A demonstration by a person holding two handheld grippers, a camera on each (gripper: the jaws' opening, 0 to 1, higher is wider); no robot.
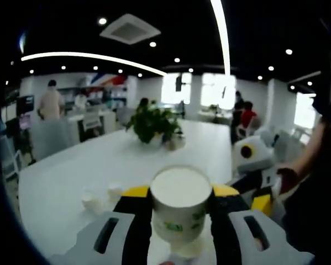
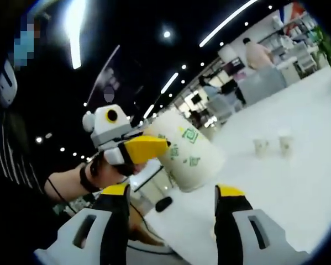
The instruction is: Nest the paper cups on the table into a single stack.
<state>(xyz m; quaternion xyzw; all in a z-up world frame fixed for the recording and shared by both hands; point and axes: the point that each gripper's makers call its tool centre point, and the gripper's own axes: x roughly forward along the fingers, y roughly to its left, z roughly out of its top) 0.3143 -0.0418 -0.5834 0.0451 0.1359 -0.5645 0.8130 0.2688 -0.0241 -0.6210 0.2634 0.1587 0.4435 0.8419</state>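
A bright open-plan office with a dark ceiling and strip lights surrounds a long white desk (image 1: 71, 176), where a potted plant (image 1: 153, 125) stands near the far middle and people sit or stand in the background.

In the left gripper view, the left tool (image 1: 181, 218) is clenched on a white paper cup (image 1: 180, 205) with green markings, its yellow-tipped black jaws pressing the cup's sides while the open mouth faces the camera. The cup is held up above the near end of the desk. Two smaller paper cups (image 1: 101, 194) stand upright on the desk to the left of the tool, just beside each other.

In the right gripper view, the same held cup (image 2: 190, 157) appears tilted, with the left tool (image 2: 133, 150) gripping it near the rim and a person's hand (image 2: 101, 171) behind that tool. The right tool (image 2: 173, 205) is released, its two jaws standing apart with nothing between them, just beneath the held cup. The two small cups (image 2: 272, 144) show well beyond it on the white surface. The right tool (image 1: 253, 160) also enters the left gripper view from the right, carried by a person's arm.
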